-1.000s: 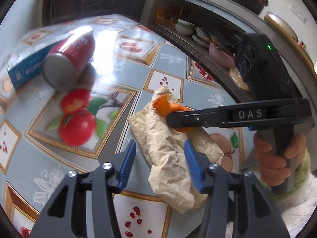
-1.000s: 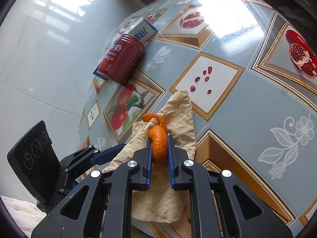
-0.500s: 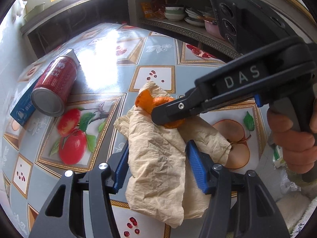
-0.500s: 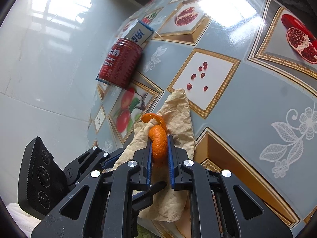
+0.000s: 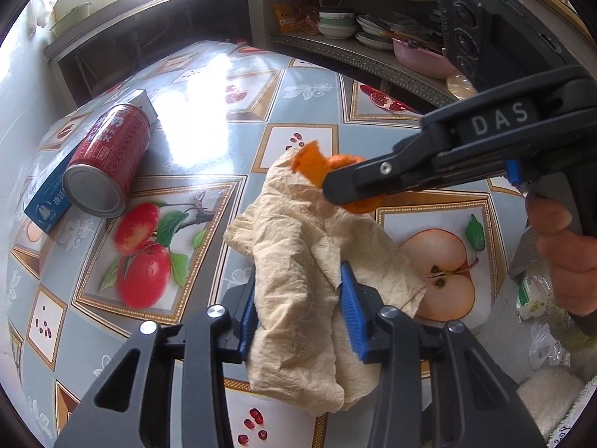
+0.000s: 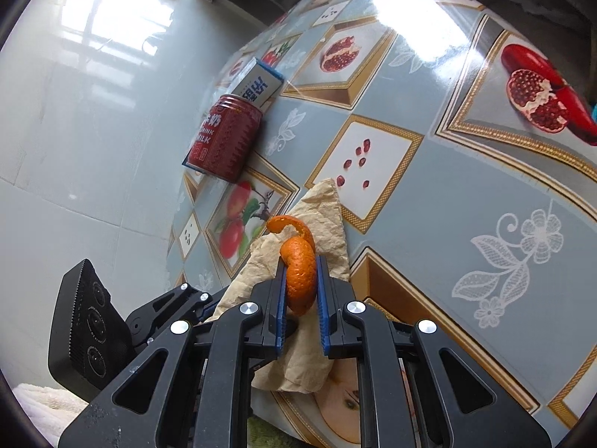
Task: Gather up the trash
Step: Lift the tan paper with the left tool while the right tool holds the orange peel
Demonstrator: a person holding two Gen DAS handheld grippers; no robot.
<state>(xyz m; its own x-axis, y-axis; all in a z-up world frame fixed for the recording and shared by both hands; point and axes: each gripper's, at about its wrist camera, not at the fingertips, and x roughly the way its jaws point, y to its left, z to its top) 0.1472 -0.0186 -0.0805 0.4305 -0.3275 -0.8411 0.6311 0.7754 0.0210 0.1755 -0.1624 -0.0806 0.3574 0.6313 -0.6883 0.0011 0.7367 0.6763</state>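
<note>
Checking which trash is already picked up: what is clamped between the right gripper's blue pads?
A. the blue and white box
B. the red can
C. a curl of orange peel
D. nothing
C: in the right wrist view the right gripper has its pads pressed on either side of the orange peel, raised over the crumpled paper napkin.

Both tools are matte black plastic with ribbed blue pads lining the inner faces of their fingers and round silver screw heads at the linkage joints; the left gripper (image 5: 298, 298) shows triangular cut-outs in its arms, and the right gripper (image 6: 301, 291) is built the same way. Seen from the left wrist, the right one bears raised white letters "DAS" on its side, a boxy black housing with three round recesses and a small green light, and a pistol-style handle wrapped by a hand (image 5: 563, 254).
</note>
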